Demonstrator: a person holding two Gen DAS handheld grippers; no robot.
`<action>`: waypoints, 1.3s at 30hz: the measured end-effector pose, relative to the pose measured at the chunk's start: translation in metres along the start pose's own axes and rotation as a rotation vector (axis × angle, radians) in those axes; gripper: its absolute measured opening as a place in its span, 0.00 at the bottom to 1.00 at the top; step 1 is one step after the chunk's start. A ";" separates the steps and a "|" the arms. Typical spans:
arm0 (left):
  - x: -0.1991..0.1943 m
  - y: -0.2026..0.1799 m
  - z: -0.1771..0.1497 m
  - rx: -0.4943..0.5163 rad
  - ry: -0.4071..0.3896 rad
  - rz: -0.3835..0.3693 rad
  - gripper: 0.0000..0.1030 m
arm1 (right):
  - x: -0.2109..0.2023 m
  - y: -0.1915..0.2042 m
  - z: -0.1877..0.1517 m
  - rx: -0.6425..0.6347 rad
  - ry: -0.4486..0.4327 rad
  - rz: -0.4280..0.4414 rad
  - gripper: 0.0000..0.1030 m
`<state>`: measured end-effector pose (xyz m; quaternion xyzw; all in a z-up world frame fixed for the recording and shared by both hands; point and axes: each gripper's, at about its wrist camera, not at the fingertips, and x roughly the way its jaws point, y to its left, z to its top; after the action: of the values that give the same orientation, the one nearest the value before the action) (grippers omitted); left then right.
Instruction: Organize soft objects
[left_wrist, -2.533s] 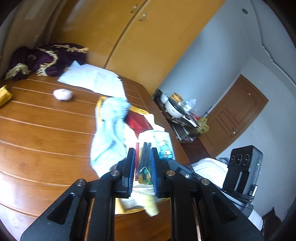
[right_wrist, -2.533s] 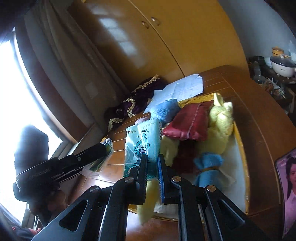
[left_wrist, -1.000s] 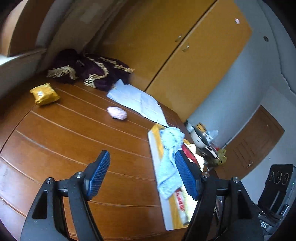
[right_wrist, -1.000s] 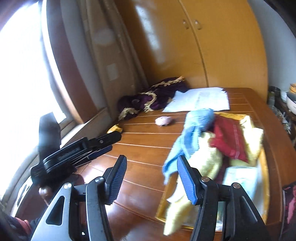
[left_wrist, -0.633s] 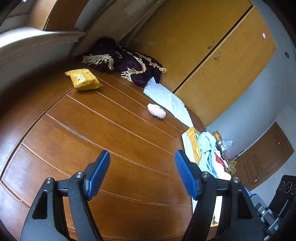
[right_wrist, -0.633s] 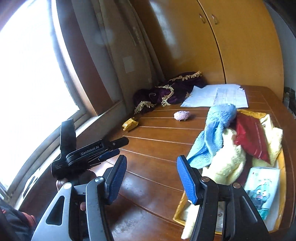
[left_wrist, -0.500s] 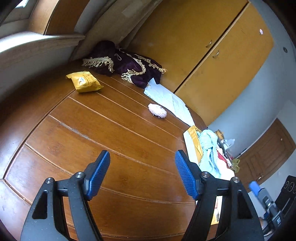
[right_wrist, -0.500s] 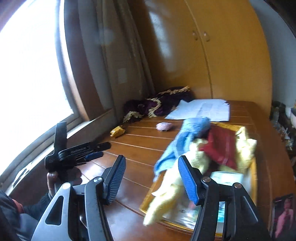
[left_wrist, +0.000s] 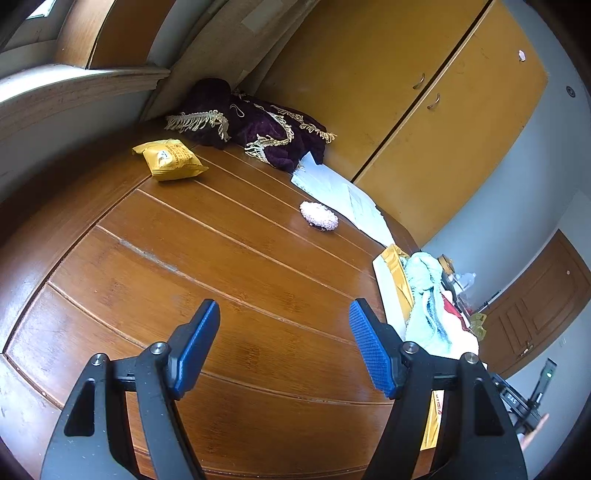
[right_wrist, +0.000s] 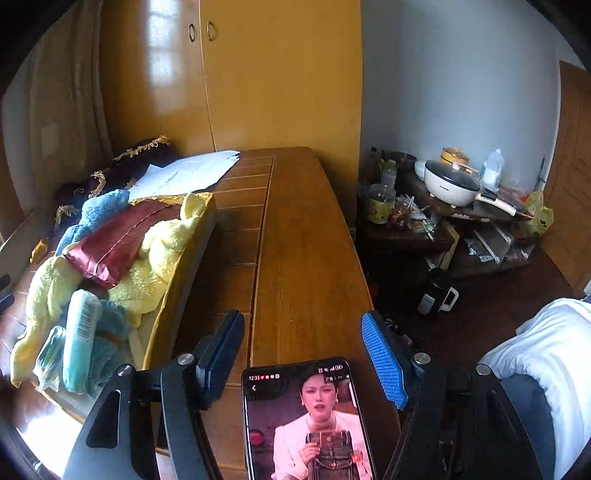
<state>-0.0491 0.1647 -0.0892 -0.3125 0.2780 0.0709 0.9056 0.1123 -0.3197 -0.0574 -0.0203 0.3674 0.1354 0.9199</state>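
A yellow-rimmed tray (right_wrist: 186, 258) on the wooden table (left_wrist: 229, 280) holds a pile of soft things: a blue towel (right_wrist: 99, 210), a red cloth (right_wrist: 122, 236), a yellow towel (right_wrist: 162, 236) and a teal tissue pack (right_wrist: 79, 339). The left wrist view shows the same tray (left_wrist: 393, 284) at the right. A small pink fluffy thing (left_wrist: 319, 216) and a yellow snack packet (left_wrist: 168, 158) lie apart on the table. My left gripper (left_wrist: 284, 336) is open over bare wood. My right gripper (right_wrist: 303, 347) is open above a phone (right_wrist: 306, 417).
A purple fringed cloth (left_wrist: 255, 125) and white papers (left_wrist: 340, 192) lie at the table's far end by the yellow wardrobe (left_wrist: 424, 92). A low side table with a white pot (right_wrist: 448, 181) and clutter stands to the right. A person's white sleeve (right_wrist: 543, 354) shows at right.
Both grippers let go of the packs they held and opened. The left one swung out over the table. The right one has turned right, away from the tray, to the table edge and phone.
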 end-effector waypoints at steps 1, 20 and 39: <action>0.000 0.000 0.000 -0.001 0.002 -0.001 0.70 | 0.004 0.002 0.006 -0.006 0.005 -0.005 0.66; -0.014 0.010 0.009 -0.007 -0.019 -0.001 0.70 | -0.051 0.256 0.090 0.005 -0.016 0.644 0.70; -0.031 0.048 0.068 0.049 -0.087 0.244 0.70 | 0.092 0.366 0.114 0.139 0.232 0.562 0.70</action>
<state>-0.0580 0.2453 -0.0533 -0.2508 0.2760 0.1875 0.9087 0.1556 0.0696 -0.0146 0.1298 0.4697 0.3559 0.7974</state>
